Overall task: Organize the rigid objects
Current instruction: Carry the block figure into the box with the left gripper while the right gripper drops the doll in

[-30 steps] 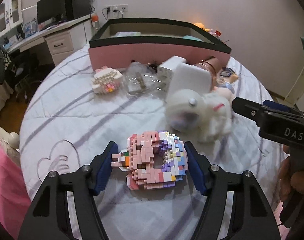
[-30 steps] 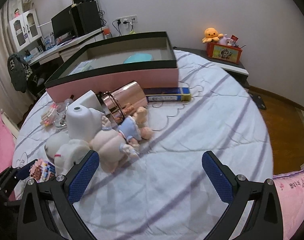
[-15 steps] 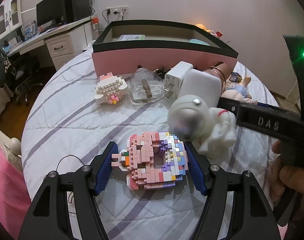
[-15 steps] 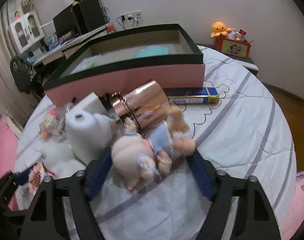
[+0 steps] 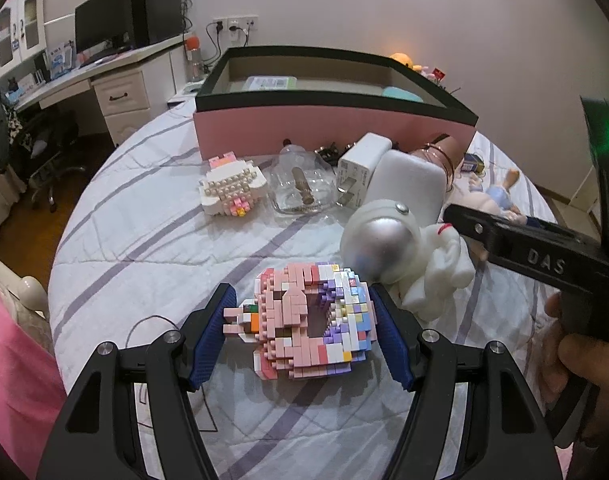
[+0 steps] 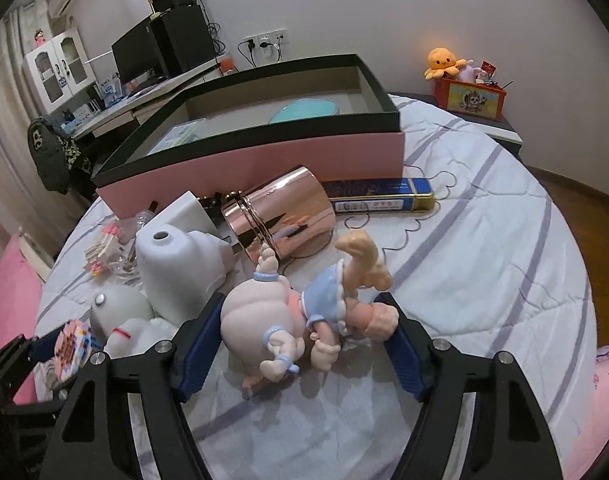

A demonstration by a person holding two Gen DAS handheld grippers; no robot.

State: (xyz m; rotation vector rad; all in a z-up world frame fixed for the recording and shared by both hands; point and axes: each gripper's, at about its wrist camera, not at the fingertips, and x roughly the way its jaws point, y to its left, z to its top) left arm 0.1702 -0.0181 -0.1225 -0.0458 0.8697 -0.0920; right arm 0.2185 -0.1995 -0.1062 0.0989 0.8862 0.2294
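A striped bedspread [image 6: 484, 264] lies mostly bare to the right of the pink box [image 6: 264, 164], whose black rim is open on top. In front of the box a rose-gold canister [image 6: 288, 212] lies on its side. The right gripper [image 6: 300, 344] has just closed, pads pressing both sides of a doll [image 6: 288, 312]. The left gripper [image 5: 304, 328] clamps a pink brick donut [image 5: 308, 324].

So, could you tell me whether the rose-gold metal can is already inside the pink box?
No, the rose-gold can lies on its side on the bedspread, outside the pink box and against its front wall.
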